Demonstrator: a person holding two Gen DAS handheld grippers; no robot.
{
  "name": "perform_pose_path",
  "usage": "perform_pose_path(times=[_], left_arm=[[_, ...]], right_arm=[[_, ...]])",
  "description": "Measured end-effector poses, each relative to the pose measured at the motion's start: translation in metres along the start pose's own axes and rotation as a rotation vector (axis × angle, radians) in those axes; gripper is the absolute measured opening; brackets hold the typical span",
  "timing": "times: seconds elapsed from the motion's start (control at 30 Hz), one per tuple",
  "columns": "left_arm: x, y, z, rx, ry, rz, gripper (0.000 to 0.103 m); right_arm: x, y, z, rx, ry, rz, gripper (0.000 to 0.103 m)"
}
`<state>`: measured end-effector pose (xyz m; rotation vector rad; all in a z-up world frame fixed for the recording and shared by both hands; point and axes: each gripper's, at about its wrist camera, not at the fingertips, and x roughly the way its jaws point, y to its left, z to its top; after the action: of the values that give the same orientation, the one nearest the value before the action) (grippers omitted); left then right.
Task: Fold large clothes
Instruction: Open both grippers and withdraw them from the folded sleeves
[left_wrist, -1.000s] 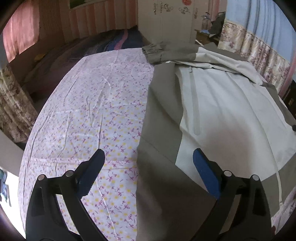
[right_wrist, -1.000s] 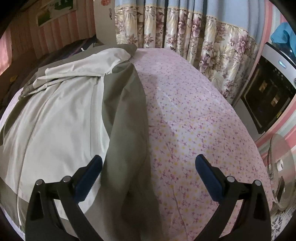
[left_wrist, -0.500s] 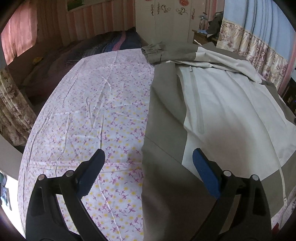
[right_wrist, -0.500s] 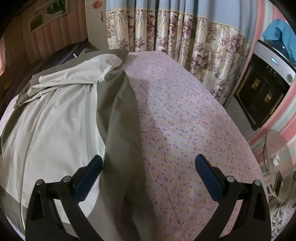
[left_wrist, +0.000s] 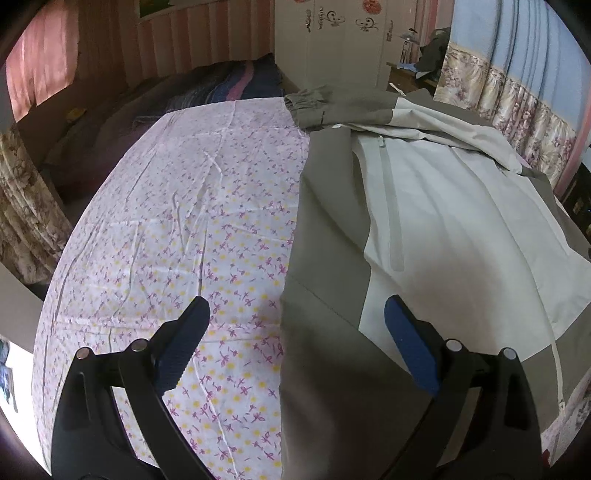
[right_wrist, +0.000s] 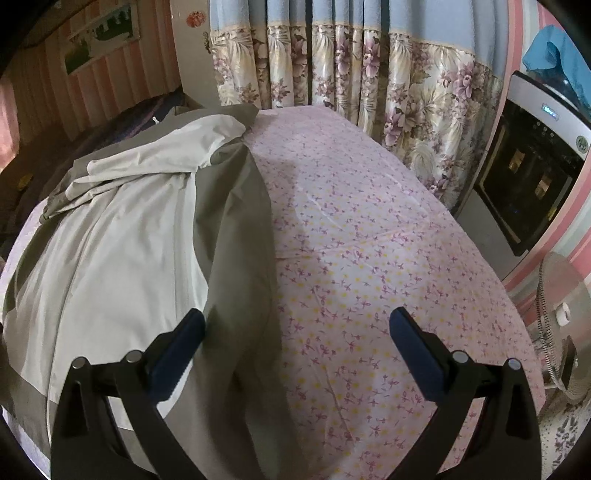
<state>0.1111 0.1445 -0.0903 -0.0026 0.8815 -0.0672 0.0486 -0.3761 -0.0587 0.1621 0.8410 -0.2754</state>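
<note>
A large jacket, pale grey with olive side panels (left_wrist: 443, 221), lies spread on a bed with a pink floral sheet (left_wrist: 184, 221). One sleeve is folded across its far end, its cuff (left_wrist: 306, 105) at the top. My left gripper (left_wrist: 297, 317) is open and empty above the jacket's left olive edge. In the right wrist view the same jacket (right_wrist: 122, 236) lies at left, its right olive panel (right_wrist: 240, 240) running toward me. My right gripper (right_wrist: 297, 325) is open and empty above that panel's edge and the sheet (right_wrist: 369, 240).
Floral curtains (right_wrist: 369, 74) hang behind the bed. A dark appliance (right_wrist: 535, 177) and a standing fan (right_wrist: 565, 325) are at the right. Dark bedding (left_wrist: 221, 88) lies at the bed's far end, with a wardrobe (left_wrist: 343, 40) behind it.
Both grippers have pulled back and risen slightly, so more of the jacket and bed shows. Both stay open. The jacket has not moved.
</note>
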Motion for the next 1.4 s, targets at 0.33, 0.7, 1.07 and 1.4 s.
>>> perform_pose_path(times=[0.33,0.7,1.07,1.4], left_arm=[[-0.001,0.003,0.000,-0.016,0.001,0.013,0.095],[-0.001,0.002,0.001,-0.005,-0.003,0.010,0.095],[0.003,-0.004,0.004,0.001,0.004,-0.012,0.095],[0.000,-0.010,0.005,0.018,0.003,0.001,0.095]], right_arm=[[0.001,-0.002,-0.001,0.002,0.000,0.024,0.100],[0.002,0.007,0.005,-0.008,-0.012,0.022,0.100],[-0.012,-0.005,0.008,0.005,-0.043,0.013,0.100],[-0.013,-0.019,0.002,0.030,-0.050,0.027,0.100]])
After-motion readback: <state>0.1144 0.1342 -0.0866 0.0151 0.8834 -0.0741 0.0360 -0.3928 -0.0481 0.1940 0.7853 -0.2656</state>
